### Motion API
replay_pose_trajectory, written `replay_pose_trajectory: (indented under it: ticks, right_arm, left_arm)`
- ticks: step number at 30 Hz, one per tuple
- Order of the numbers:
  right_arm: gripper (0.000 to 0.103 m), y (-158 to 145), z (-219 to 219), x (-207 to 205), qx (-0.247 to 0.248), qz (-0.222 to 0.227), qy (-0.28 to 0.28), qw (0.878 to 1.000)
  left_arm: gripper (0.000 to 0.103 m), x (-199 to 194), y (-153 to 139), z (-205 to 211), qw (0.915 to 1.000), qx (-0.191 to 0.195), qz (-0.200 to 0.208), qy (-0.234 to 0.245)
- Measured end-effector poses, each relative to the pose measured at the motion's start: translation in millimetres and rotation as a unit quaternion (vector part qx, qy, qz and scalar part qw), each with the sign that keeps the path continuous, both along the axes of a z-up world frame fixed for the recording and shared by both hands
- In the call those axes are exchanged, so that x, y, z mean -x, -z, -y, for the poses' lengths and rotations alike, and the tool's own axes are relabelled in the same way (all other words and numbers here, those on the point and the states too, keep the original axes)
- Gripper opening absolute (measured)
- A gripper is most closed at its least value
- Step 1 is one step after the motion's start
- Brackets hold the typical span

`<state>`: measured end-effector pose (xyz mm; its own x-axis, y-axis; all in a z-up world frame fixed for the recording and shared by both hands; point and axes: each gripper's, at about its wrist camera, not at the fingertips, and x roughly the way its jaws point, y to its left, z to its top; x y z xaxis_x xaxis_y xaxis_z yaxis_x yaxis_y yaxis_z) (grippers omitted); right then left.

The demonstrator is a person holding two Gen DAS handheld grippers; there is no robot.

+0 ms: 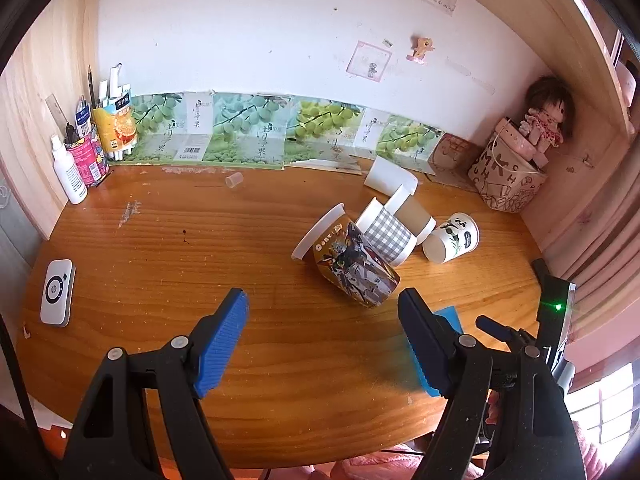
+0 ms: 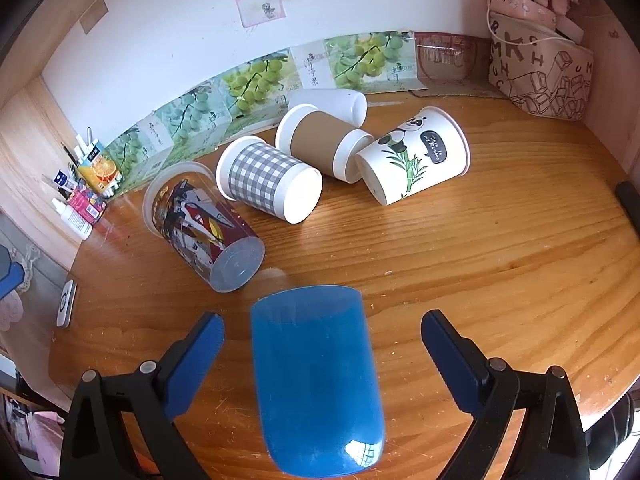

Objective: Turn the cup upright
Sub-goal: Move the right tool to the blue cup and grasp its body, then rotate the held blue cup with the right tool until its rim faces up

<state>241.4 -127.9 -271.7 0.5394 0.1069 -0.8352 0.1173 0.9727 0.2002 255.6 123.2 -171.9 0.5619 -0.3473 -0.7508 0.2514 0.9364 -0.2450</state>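
Right hand-held gripper released, blue cup between its jaws untouched on worktop; left hand-held gripper released.

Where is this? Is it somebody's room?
Probably a child's desk nook at home. On the brown wooden desk stand printed holders full of pens, a rag doll with dark hair sits in the corner, and cartoon stickers dot the white wall.

Left gripper agape above table, cups toppled
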Motion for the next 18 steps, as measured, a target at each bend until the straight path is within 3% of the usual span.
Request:
replay_pose_trajectory:
  ticks: [12,18]
  right_arm:
    - [0.092,14,-17,-13,0.044,-0.032,-0.04,0.998]
    - [0.084,22,-14,-23,0.053,-0.055,-0.048,0.996]
  left_arm:
    - [0.08,-6,-1,0,1.0,-0.004,0.002,-0.009]
    - [0.08,-9,-1,2,0.9998,-0.009,0.004,-0.016]
